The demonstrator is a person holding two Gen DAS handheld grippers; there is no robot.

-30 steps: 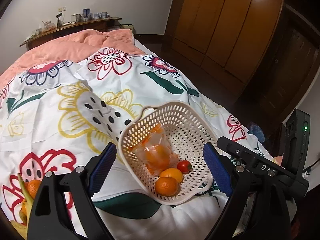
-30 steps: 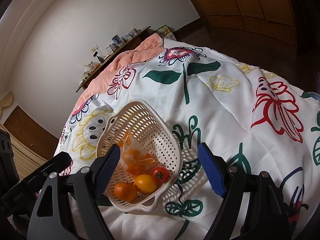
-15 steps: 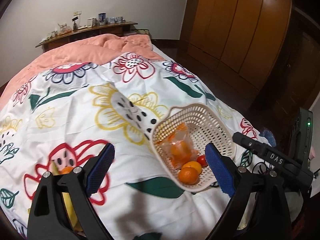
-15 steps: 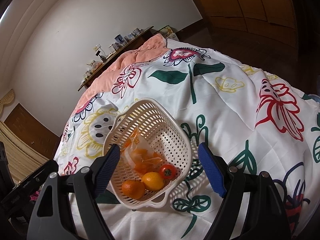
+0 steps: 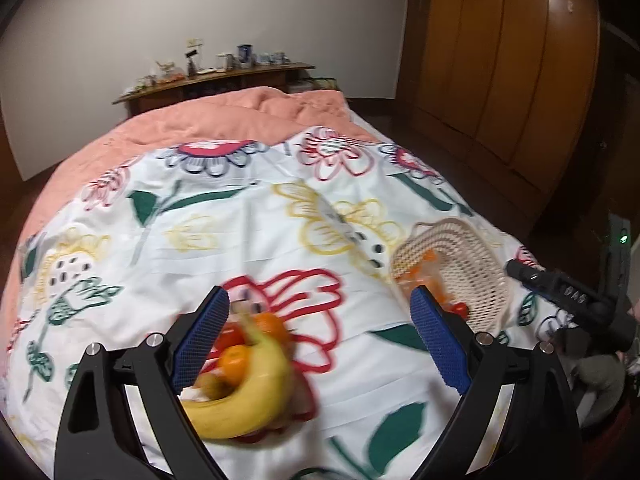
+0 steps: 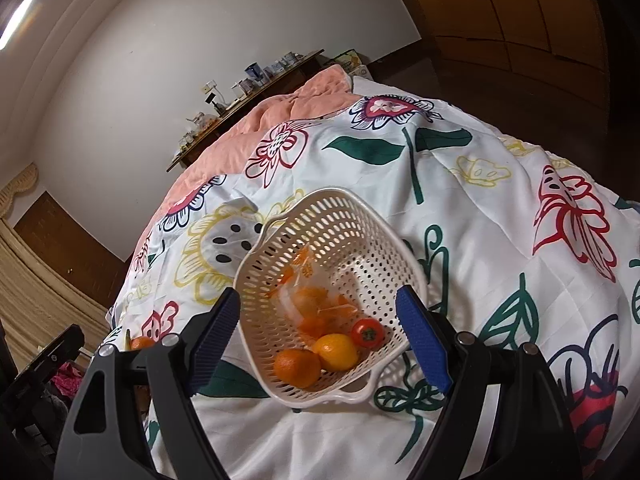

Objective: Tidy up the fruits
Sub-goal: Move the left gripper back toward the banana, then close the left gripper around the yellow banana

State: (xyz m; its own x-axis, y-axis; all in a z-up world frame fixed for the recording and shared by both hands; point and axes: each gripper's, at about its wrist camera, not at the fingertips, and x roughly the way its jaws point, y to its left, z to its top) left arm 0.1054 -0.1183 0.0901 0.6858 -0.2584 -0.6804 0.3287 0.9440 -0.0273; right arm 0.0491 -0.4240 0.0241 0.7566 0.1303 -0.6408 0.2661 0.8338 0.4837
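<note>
Left wrist view, blurred: left gripper (image 5: pixel 318 336) jaws apart, nothing between pads, over loose fruit pile on floral white bedspread (image 5: pixel 248 220) — curved yellow banana (image 5: pixel 248 396), small orange fruits (image 5: pixel 236 360).

Cream perforated plastic basket (image 5: pixel 476 264) off right, contents half hidden.

Right wrist view: right gripper (image 6: pixel 318 336) jaws apart, empty, framing basket (image 6: pixel 336 216); inside: orange (image 6: pixel 297 367), yellow citrus (image 6: pixel 335 351), red tomato (image 6: pixel 367 333), clear bag of orange pieces (image 6: pixel 308 300).

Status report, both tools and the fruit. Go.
Left tool open, empty, above loose banana and oranges. Right tool open, empty, framing basket. Nothing in the way.
</note>
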